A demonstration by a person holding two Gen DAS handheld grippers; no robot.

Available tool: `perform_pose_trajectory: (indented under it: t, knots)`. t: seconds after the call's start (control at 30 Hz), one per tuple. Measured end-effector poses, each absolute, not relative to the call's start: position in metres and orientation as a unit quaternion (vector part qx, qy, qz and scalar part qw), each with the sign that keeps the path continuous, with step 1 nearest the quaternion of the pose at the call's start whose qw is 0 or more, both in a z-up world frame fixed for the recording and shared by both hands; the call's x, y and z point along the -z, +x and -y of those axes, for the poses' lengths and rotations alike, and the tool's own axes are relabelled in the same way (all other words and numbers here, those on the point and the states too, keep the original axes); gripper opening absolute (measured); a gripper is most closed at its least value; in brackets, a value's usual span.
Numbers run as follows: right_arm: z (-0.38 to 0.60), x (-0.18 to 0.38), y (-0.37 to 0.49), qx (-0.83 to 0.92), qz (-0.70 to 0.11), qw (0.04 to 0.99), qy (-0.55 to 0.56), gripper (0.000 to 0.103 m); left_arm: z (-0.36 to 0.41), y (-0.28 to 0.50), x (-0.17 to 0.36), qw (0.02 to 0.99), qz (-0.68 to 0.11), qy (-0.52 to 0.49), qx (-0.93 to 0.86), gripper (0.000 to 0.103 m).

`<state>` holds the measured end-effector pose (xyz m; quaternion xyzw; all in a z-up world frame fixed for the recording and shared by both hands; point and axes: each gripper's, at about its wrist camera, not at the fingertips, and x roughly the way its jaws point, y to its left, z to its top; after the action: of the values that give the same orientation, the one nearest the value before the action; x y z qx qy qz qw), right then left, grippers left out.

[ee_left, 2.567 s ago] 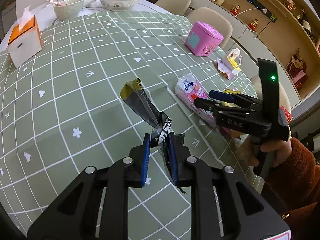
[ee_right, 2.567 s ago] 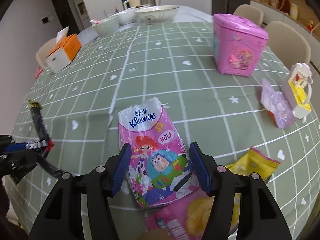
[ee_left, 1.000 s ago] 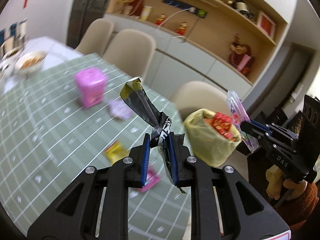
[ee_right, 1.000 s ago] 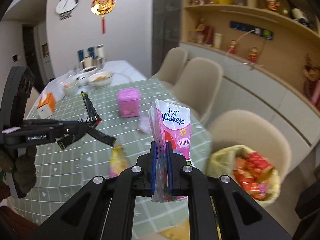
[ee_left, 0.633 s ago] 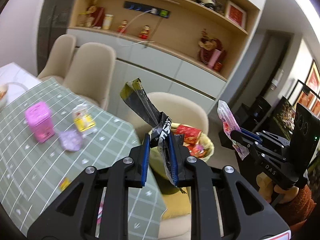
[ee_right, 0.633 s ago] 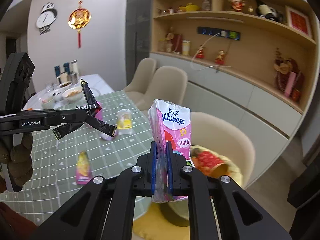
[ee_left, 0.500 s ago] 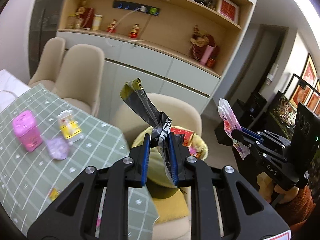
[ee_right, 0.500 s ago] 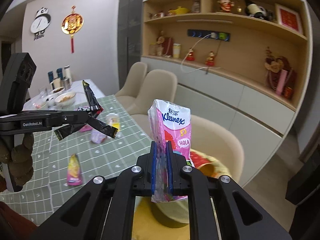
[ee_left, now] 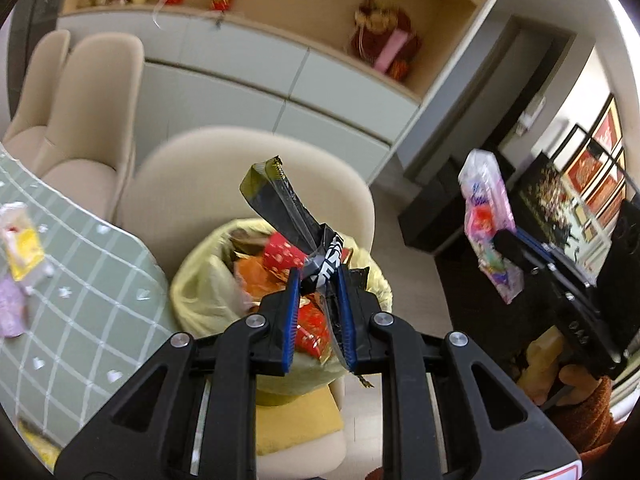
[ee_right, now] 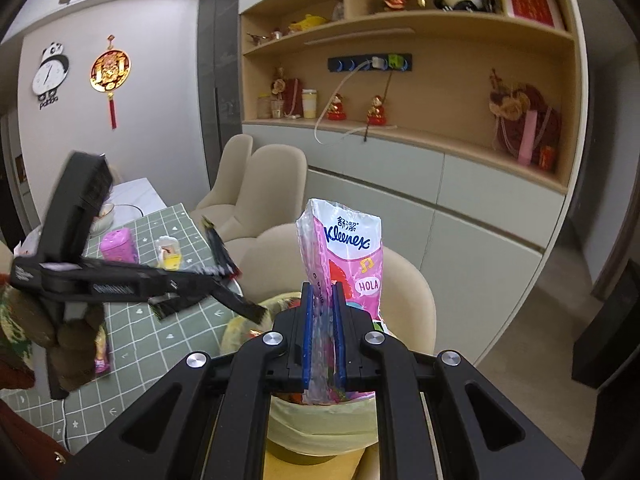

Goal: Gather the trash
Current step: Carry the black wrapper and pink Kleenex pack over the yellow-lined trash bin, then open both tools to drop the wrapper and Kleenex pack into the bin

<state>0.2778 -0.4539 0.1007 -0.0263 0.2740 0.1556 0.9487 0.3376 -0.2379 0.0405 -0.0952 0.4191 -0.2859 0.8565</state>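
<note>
Trash is being carried in both tongs toward the yellow-lined bin, which is sitting on the seat of a beige chair at the corner of the green checked bench. The left tongs are pinching a crumpled black wrapper near its lower end, with the blue pads narrowed onto it; its long axis is running up and away to the left from the pads, and its free end is standing over the bin's open mouth. The bin is lying directly ahead of and below these tongs, so a release looks close to lined up. The right tongs are clamping a pink Kleenex tissue pack by its flattened bottom edge, with the pack standing upright above the pads. In the right wrist view the bin's rim is showing just beneath and beyond these tongs, partly hidden by them. Which hand is nearer the opening is hard to judge, as both are hovering close over it. The bin is already heaped with red and orange packets, so new pieces could slide off the pile. On the bench, a pink box, a small yellow-and-white toy and a pink packet are lying well apart from the bin. Nothing is standing between either tongs and the opening, though the two tools are crowding each other.
</note>
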Motion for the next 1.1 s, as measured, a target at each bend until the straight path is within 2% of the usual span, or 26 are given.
perform_pose_trajectory:
  t: [0.2,0.37,0.5,0.7,0.93,1.1]
  knots:
    - [0.481,-0.069,0.303,-0.147,-0.301,0.942,0.005,0.011,0.286,0.374,-0.010,0.836,-0.451,-0.083,0.303,0.016]
    - [0.501,-0.048,0.318,-0.133,-0.324,0.936,0.028,0.011,0.312,0.391,0.017,0.826,-0.492,-0.031,0.273,0.018]
    - [0.510,-0.038,0.327,-0.133,-0.335,0.932,0.045,0.011,0.316,0.399,0.030,0.823,-0.510,-0.015,0.251,0.018]
    - [0.498,-0.032,0.336,-0.152,-0.339,0.928,0.041,0.011,0.300,0.406,0.045,0.813,-0.530,-0.053,0.234,0.019]
    - [0.470,-0.030,0.355,-0.192,-0.340,0.920,0.039,0.011,0.283,0.387,0.028,0.826,-0.506,-0.051,0.245,0.042]
    - [0.450,-0.013,0.372,-0.212,-0.355,0.909,0.055,0.011,0.268,0.375,0.017,0.839,-0.490,-0.060,0.231,0.046]
